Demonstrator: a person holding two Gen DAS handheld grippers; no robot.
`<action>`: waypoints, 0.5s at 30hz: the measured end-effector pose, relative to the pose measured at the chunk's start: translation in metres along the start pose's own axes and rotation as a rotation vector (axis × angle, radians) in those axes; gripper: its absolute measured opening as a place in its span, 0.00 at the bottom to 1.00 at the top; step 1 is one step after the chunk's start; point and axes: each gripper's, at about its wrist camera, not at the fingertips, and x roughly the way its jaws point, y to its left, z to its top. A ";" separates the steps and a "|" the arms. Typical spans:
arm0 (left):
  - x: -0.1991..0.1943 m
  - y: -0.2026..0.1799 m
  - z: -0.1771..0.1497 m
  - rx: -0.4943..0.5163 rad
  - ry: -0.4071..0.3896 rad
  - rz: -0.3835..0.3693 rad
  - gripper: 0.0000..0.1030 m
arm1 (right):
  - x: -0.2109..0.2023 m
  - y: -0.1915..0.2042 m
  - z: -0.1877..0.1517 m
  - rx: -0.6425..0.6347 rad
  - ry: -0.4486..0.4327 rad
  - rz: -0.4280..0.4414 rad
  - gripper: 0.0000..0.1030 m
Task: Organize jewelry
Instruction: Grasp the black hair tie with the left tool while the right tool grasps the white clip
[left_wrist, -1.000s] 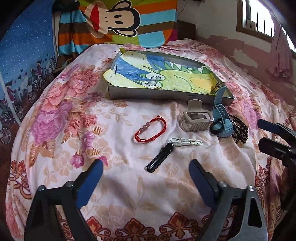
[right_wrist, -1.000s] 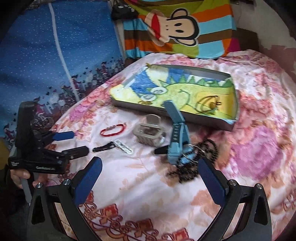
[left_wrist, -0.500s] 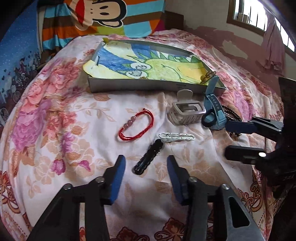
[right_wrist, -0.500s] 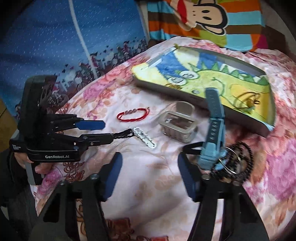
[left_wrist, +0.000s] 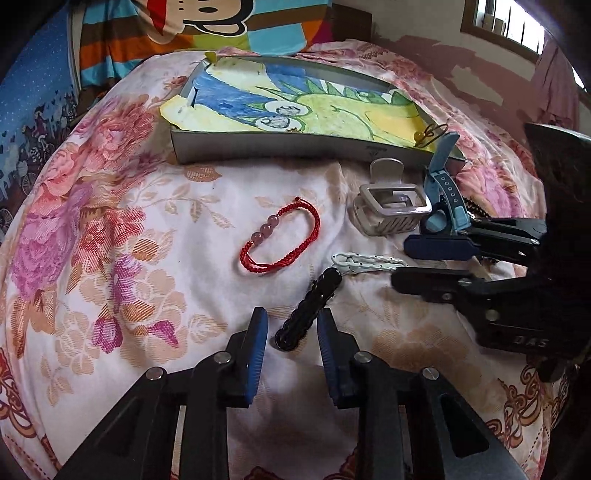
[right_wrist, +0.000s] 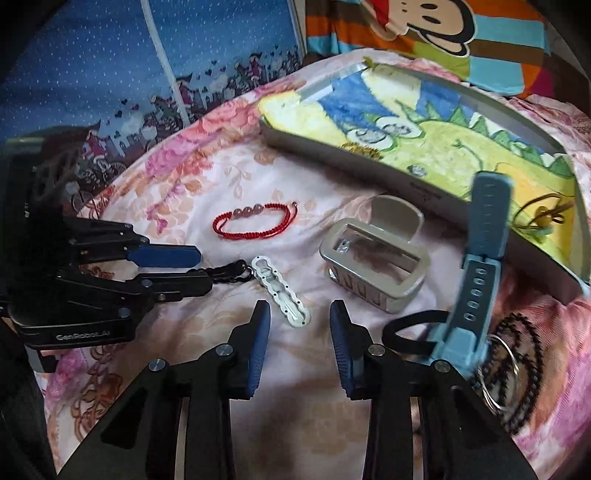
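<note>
On the floral bedspread lie a black hair clip (left_wrist: 310, 306) and a white hair clip (left_wrist: 369, 262), end to end. My left gripper (left_wrist: 291, 332) is open but narrow, its blue pads flanking the black clip's (right_wrist: 231, 273) near end. My right gripper (right_wrist: 299, 328) is open too, with the near end of the white clip (right_wrist: 282, 291) just ahead of its fingertips. A red cord bracelet (left_wrist: 280, 236) with pink beads lies further back. The grey tray (left_wrist: 258, 147), lined with a dinosaur drawing, holds a yellow pendant (right_wrist: 543, 221).
A beige claw clip (right_wrist: 373, 266), a blue watch strap (right_wrist: 480, 266) and a black bead necklace (right_wrist: 517, 354) lie right of the clips. Each gripper shows in the other's view: the right gripper (left_wrist: 417, 264) and the left gripper (right_wrist: 192, 271). A striped monkey blanket hangs behind.
Both grippers have narrowed from wide open and come forward and down. The left now brackets the black clip's end; the right has closed in on the white clip.
</note>
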 end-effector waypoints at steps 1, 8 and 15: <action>0.001 0.000 0.000 0.002 0.004 -0.001 0.26 | 0.002 0.001 0.001 -0.008 0.003 0.002 0.29; 0.005 0.000 0.001 0.016 0.022 -0.011 0.24 | 0.007 0.006 0.000 -0.031 0.018 -0.005 0.19; 0.004 -0.005 -0.002 0.027 0.033 -0.028 0.12 | 0.006 0.012 -0.002 -0.065 0.015 -0.031 0.13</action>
